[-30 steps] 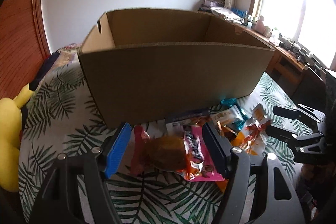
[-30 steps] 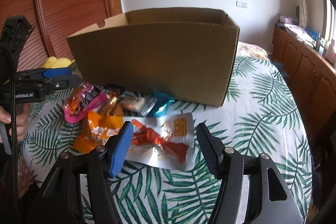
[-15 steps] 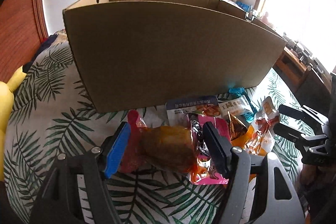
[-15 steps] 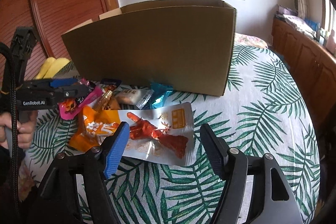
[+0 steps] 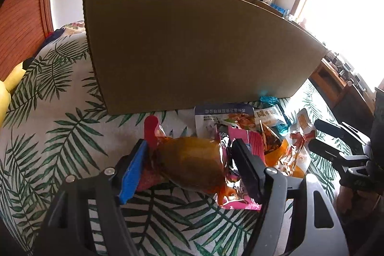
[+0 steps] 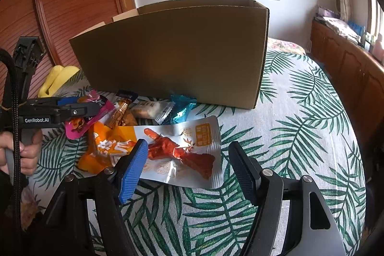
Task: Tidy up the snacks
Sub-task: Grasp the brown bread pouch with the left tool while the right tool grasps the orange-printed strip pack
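A pile of snack packets lies on the leaf-print cloth in front of a big open cardboard box (image 5: pixel 196 49), which also shows in the right wrist view (image 6: pixel 175 54). My left gripper (image 5: pixel 189 164) is open, its fingers either side of a clear red-ended packet holding a brown bun (image 5: pixel 194 164), with a pink packet (image 5: pixel 242 143) beside it. My right gripper (image 6: pixel 187 164) is open over a silver packet with red chicken feet (image 6: pixel 184 150). An orange packet (image 6: pixel 105 145) lies to its left. The left gripper also shows in the right wrist view (image 6: pixel 79 107).
A white-and-blue packet (image 5: pixel 223 114), a teal wrapper (image 6: pixel 182 107) and a small beige packet (image 6: pixel 148 109) lie against the box's front wall. A yellow plush toy (image 6: pixel 57 78) sits at the far left. Wooden cabinets (image 6: pixel 348 64) run along the right.
Both grippers have moved lower and closer to the snack pile. The box now fills more of each view and its inside is hidden. Both jaws stay open.
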{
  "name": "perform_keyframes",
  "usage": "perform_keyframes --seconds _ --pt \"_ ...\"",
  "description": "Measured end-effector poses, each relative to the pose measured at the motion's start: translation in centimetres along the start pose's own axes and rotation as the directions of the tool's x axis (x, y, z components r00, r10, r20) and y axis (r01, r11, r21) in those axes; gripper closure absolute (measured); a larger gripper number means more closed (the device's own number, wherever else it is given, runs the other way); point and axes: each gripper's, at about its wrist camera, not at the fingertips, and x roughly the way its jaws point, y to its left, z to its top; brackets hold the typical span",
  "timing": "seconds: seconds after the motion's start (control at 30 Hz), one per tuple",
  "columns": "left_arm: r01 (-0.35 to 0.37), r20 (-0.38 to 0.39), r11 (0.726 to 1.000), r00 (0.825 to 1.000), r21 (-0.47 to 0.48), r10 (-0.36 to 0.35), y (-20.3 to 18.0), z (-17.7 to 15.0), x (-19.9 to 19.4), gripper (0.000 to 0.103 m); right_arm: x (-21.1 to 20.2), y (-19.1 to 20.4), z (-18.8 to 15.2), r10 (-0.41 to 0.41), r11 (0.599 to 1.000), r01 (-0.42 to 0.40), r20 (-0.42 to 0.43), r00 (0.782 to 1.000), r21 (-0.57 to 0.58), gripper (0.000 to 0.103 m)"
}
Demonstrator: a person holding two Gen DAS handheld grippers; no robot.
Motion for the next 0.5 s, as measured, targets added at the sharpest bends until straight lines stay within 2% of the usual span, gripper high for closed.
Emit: perform_keyframes --seconds 0.27,0.5 --pt "0.003 0.012 1.0 1.0 0.03 -0.003 0.0 -0.6 -1.2 0.041 0.1 0.2 -0.1 -0.007 1.0 0.007 -0.003 1.0 -0.004 0.032" --pt "-0.003 0.012 1.0 1.0 0.027 0.003 0.8 -1.4 -2.9 0.043 0.2 0.5 -0.1 -0.015 1.0 0.015 -0.013 1.0 -0.012 0.032"
